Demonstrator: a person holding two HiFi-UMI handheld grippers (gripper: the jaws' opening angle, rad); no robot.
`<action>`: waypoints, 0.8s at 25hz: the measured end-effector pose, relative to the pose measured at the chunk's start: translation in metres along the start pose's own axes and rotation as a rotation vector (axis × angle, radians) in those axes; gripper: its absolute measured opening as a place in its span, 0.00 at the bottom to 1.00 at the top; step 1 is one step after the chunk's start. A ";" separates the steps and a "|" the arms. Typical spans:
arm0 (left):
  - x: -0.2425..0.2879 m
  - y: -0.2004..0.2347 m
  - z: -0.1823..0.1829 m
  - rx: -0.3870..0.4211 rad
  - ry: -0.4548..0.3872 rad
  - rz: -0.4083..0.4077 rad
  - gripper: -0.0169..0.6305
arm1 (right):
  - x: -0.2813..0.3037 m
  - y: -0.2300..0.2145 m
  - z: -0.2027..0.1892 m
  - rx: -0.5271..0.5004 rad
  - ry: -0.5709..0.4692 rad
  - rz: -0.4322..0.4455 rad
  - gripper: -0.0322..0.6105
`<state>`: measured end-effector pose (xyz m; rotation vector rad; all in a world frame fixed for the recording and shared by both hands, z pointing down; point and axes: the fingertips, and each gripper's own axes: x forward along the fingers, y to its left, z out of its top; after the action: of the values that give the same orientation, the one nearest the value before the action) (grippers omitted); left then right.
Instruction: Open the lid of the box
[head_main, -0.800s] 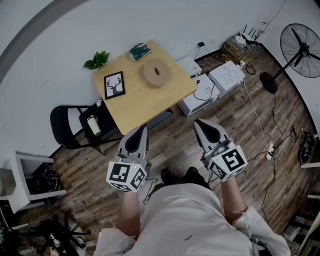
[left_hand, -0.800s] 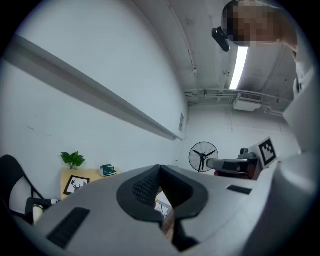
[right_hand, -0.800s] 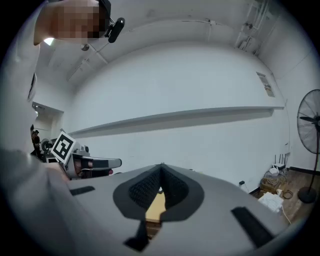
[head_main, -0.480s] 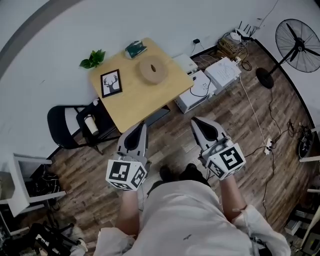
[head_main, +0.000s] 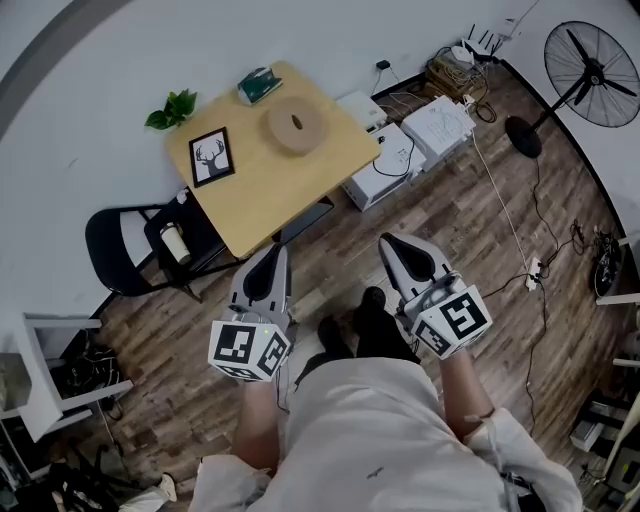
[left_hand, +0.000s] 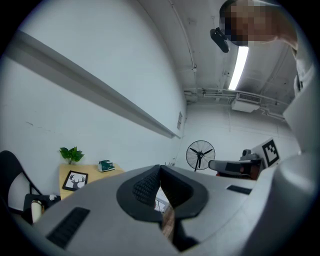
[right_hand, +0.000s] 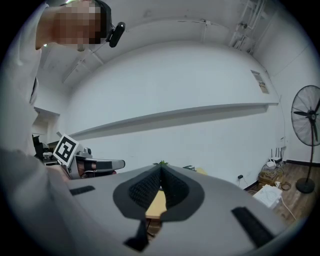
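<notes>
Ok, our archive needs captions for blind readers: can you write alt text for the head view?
A person stands on a wood floor holding the left gripper and right gripper out in front, both shut and empty. Ahead, apart from them, a wooden table by the white wall carries a round box, a framed deer picture and a plant.

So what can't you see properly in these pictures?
- Round box: head view, too small to show where lid meets body; in the left gripper view, the left hand-held gripper covers it.
- Green thing at the back of the table: head view, too small to name.
- The table in the right gripper view: the right hand-held gripper hides all but a sliver.
</notes>
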<state>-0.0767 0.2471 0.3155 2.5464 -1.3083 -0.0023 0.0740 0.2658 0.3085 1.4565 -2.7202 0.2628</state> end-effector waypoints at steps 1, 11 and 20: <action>0.003 0.000 -0.002 -0.003 0.003 0.002 0.04 | 0.000 -0.003 0.000 0.002 0.000 -0.001 0.05; 0.053 0.014 0.003 0.011 0.018 0.048 0.04 | 0.041 -0.048 0.006 0.003 -0.001 0.050 0.05; 0.126 0.031 0.028 0.037 0.008 0.104 0.04 | 0.102 -0.108 0.029 -0.005 -0.008 0.127 0.05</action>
<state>-0.0309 0.1229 0.3120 2.5029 -1.4488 0.0542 0.1077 0.1185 0.3057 1.2873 -2.8216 0.2551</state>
